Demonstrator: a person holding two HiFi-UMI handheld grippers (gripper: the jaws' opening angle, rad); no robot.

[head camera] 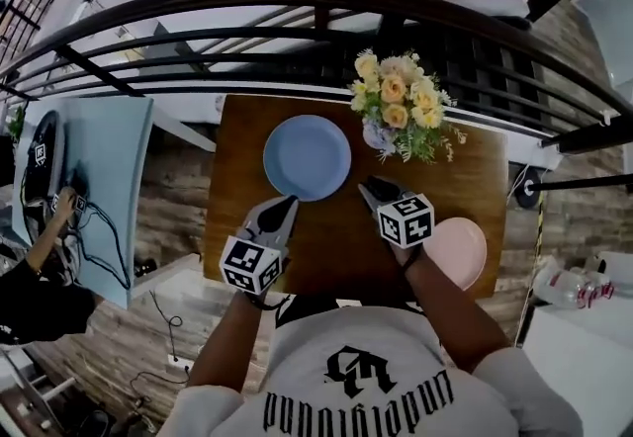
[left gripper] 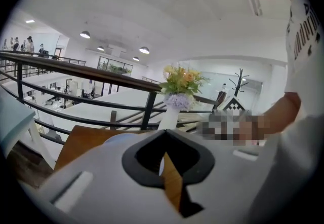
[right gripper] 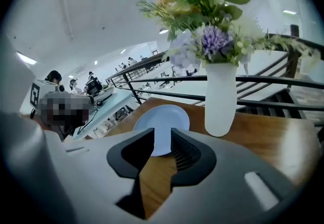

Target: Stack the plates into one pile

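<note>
Your right claw is closest, low in the right gripper view. Its two jaws stand apart and nothing is between them. Through the gap you see the blue plate lying flat on the wooden table. Your left claw has its jaw tips together and holds nothing.

From the head view, both claws hang over the middle of the table, near the bottom edge of the blue plate. The pink plate sits at the lower right of the table, partly hidden by your right arm and well apart from the blue one. The white vase of flowers stands just beside the blue plate, to its upper right.
</note>
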